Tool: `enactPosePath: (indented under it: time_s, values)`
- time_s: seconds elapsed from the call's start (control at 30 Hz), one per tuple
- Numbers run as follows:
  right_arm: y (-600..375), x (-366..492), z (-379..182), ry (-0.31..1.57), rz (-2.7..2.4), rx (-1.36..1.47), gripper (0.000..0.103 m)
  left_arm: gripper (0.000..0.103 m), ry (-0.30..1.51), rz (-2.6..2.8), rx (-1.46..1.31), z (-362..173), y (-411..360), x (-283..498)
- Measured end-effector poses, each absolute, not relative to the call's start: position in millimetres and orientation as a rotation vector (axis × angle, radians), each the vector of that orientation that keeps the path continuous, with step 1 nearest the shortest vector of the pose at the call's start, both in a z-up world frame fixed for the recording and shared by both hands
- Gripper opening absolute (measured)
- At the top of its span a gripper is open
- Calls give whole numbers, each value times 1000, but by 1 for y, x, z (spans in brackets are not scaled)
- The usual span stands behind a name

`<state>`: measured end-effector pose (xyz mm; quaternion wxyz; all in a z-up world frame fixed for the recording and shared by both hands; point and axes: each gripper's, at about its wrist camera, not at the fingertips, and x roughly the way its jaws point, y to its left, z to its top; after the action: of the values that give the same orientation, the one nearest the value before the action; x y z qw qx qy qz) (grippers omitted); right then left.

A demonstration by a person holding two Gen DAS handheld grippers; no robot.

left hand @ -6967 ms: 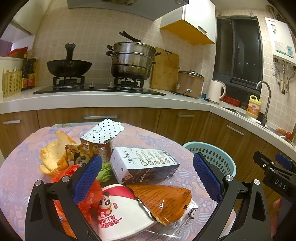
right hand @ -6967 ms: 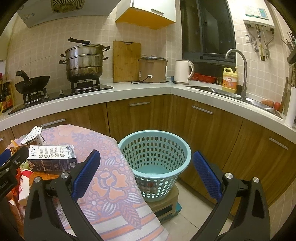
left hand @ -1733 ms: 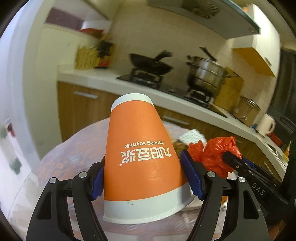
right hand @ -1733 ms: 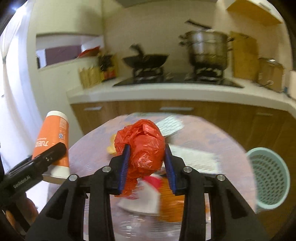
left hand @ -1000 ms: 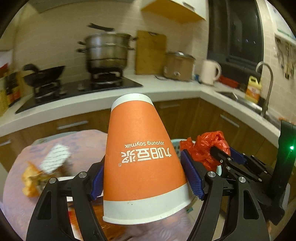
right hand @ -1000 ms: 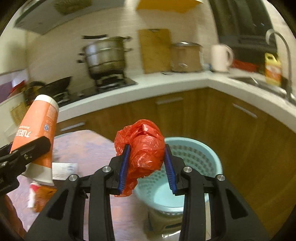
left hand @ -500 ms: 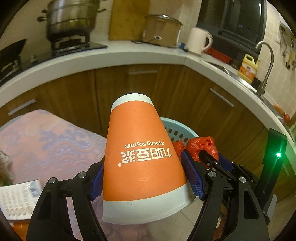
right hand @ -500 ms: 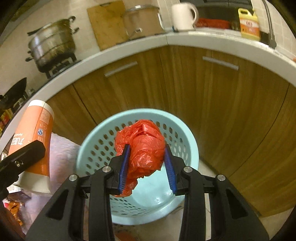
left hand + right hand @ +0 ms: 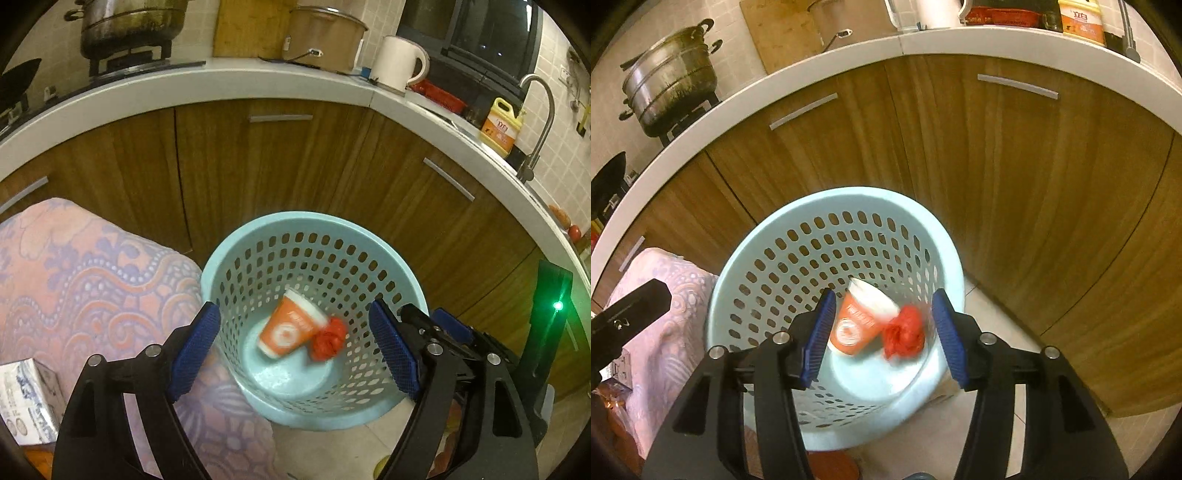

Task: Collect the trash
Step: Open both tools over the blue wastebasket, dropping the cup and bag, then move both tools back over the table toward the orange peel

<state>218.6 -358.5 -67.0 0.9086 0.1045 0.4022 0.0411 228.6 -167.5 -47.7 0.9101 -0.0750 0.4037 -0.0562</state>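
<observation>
Two pieces, the orange cup (image 9: 288,330) and red bag (image 9: 327,341), lie touching in the basket (image 9: 221,258), so with our left gripper (image 9: 295,350) and right gripper (image 9: 882,332) spread and empty above it, we judge the next move goes to the carton (image 9: 26,402) on the table (image 9: 92,280).

Tabletop (image 9: 92,280) has a pink-and-purple patterned cloth over it, with a white carton (image 9: 27,400) at its near left edge. Light blue perforated basket (image 9: 314,221) stands just beside it on the tiled floor (image 9: 332,454), on a low base.
</observation>
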Motion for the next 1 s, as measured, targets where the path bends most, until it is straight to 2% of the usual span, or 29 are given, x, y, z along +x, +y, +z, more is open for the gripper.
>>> enactPosePath:
  time_s: [0.3, 0.6, 0.77, 1.0]
  values:
    - [-346, 185, -21, 729, 127, 173, 51, 81, 738, -117, -198, -20, -148, 184]
    - [-291, 134, 31, 627, 282, 132, 51, 81, 581, -48, -176, 35, -107, 105]
    - [-240, 103, 45, 592, 406, 63, 51, 86, 547, 6, -228, 46, -52, 56]
    - [-171, 74, 33, 584, 524, -8, 51, 86, 488, 253, -240, 45, 39, -13]
